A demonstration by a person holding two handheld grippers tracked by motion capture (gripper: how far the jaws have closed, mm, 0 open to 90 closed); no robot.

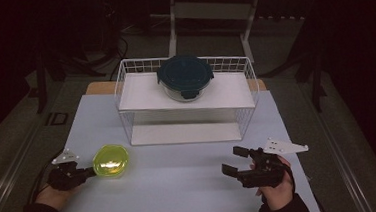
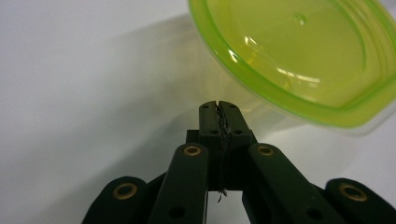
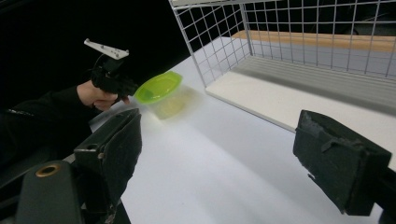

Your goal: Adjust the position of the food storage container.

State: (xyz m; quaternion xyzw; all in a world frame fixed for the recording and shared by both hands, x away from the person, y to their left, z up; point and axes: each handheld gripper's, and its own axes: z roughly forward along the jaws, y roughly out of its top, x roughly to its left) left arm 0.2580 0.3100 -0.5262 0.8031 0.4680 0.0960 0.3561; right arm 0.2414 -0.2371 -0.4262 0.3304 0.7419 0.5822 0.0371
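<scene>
Currently: yellow-green lidded container (image 1: 111,162) sits on the table (image 1: 181,186), in front of the wire rack's (image 1: 185,98) left corner.
I see my left gripper (image 1: 91,171) pinched fully together with nothing between the jaws, tips just beside the container's near-left wall. Right gripper (image 1: 237,161) gapes wide and empty, well apart, before the rack's right end. Dark-lidded bowl (image 1: 185,76) sits on the rack's top shelf.

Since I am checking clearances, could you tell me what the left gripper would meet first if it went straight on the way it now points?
Most likely the green-lidded container: the left gripper, jaws shut, points at its near side, just below the lid's rim. Whether they already touch is unclear.
</scene>
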